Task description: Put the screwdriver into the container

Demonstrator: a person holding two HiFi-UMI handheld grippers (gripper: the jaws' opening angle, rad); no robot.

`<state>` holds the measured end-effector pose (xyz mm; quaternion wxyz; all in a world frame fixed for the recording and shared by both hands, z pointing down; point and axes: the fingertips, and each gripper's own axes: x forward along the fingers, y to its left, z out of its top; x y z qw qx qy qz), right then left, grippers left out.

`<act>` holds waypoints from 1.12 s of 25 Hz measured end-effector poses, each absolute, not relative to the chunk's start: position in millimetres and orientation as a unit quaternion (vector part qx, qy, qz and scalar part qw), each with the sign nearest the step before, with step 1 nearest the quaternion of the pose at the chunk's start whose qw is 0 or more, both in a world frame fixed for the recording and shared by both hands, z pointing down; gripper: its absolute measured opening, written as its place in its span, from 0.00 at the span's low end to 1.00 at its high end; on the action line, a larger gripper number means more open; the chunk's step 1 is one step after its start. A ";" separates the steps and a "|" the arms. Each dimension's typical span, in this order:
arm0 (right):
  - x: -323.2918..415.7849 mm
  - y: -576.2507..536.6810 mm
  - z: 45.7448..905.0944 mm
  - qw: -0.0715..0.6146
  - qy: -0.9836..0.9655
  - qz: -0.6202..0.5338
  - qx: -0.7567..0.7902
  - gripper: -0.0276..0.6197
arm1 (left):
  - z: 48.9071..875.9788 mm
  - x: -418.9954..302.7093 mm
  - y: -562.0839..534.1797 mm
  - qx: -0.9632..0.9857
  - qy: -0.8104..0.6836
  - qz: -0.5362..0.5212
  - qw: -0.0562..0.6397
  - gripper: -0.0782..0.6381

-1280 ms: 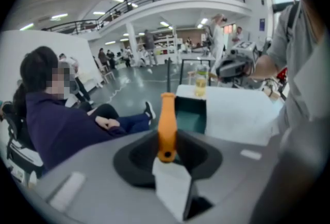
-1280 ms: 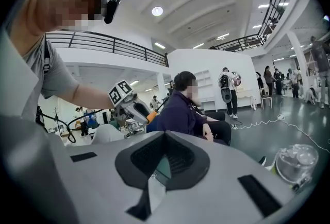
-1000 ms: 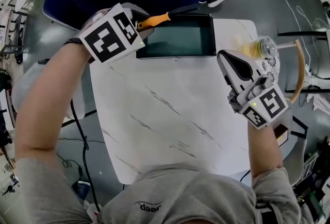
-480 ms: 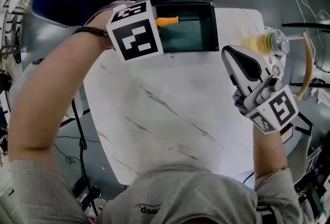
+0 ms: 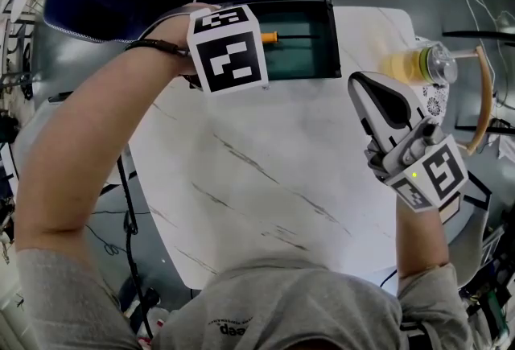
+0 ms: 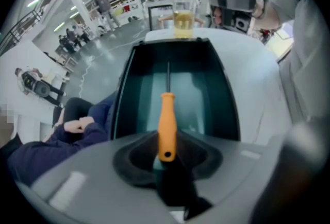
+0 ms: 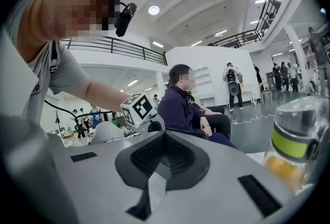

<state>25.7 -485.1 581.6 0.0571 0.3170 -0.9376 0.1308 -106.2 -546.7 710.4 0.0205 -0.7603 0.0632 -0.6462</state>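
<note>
Two grippers, one load: my left gripper (image 5: 259, 41) is clenched on the screwdriver (image 5: 278, 37) over the container (image 5: 331, 33).
My left gripper's (image 6: 166, 155) jaws clamp the butt end of the orange handle of the screwdriver (image 6: 166, 122). Its thin dark shaft points away from me along the length of the dark green container (image 6: 125, 95), inside the outline of the walls; I cannot tell whether the tip touches the floor of it. The container sits at the far edge of the white marbled table (image 5: 265, 171). My right gripper (image 5: 364, 88) hangs over the table's right side with its jaws together and nothing between them (image 7: 153, 174), just beside a clear jar of yellow liquid (image 5: 418, 64).
</note>
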 end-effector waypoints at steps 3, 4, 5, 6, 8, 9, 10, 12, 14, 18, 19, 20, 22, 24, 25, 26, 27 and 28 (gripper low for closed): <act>27.3 -485.5 583.4 0.056 -0.937 0.132 0.317 0.05 | 715.1 -105.8 -545.2 -0.757 0.060 -0.650 0.019 0.26; 27.7 -485.5 583.9 0.056 -0.937 0.132 0.317 0.05 | 716.6 -105.9 -544.9 -0.756 0.059 -0.652 0.019 0.26; 27.8 -485.5 584.3 0.057 -0.937 0.133 0.317 0.05 | 717.8 -106.2 -544.8 -0.755 0.058 -0.653 0.019 0.26; 27.7 -485.4 584.4 0.057 -0.937 0.133 0.317 0.05 | 718.8 -107.0 -544.9 -0.754 0.058 -0.654 0.018 0.26; 27.0 -485.3 584.0 0.057 -0.938 0.133 0.316 0.05 | 719.8 -109.9 -545.7 -0.751 0.059 -0.657 0.015 0.26; 26.7 -485.3 583.5 0.056 -0.938 0.132 0.315 0.06 | 720.2 -111.0 -546.3 -0.750 0.060 -0.658 0.014 0.26; 26.7 -485.4 583.2 0.056 -0.938 0.132 0.315 0.06 | 720.7 -110.9 -546.6 -0.751 0.060 -0.658 0.013 0.26; 27.0 -485.7 583.1 0.055 -0.938 0.133 0.315 0.05 | 721.6 -110.1 -546.7 -0.753 0.059 -0.656 0.013 0.26; 27.1 -485.9 584.0 0.055 -0.938 0.133 0.314 0.06 | 721.6 -110.5 -547.4 -0.753 0.062 -0.655 0.014 0.27; 28.1 -484.7 584.6 0.053 -0.938 0.135 0.315 0.06 | 721.9 -106.7 -549.8 -0.760 0.070 -0.646 0.029 0.28; 28.8 -483.7 584.5 0.053 -0.938 0.136 0.316 0.06 | 721.2 -107.0 -548.1 -0.763 0.070 -0.643 0.022 0.35; 29.5 -482.6 584.3 0.054 -0.937 0.138 0.316 0.05 | 719.4 -107.9 -544.7 -0.766 0.068 -0.639 0.008 0.46; 31.0 -480.8 582.4 0.056 -0.936 0.139 0.318 0.05 | 711.5 -108.3 -537.4 -0.775 0.066 -0.628 -0.022 0.51; 32.5 -480.0 577.1 0.057 -0.936 0.136 0.320 0.05 | 698.6 -106.3 -537.1 -0.787 0.072 -0.612 -0.025 0.55; 33.4 -479.4 573.3 0.057 -0.936 0.134 0.321 0.05 | 690.1 -105.1 -538.7 -0.793 0.079 -0.603 -0.021 0.56; 34.5 -478.6 569.2 0.056 -0.936 0.132 0.322 0.05 | 679.8 -103.0 -540.0 -0.802 0.086 -0.591 -0.019 0.56; 35.6 -477.6 564.7 0.056 -0.936 0.129 0.323 0.05 | 667.5 -99.9 -541.0 -0.814 0.095 -0.573 -0.017 0.56; 36.7 -476.4 560.1 0.055 -0.936 0.128 0.324 0.05 | 652.9 -96.6 -542.3 -0.827 0.106 -0.551 -0.016 0.56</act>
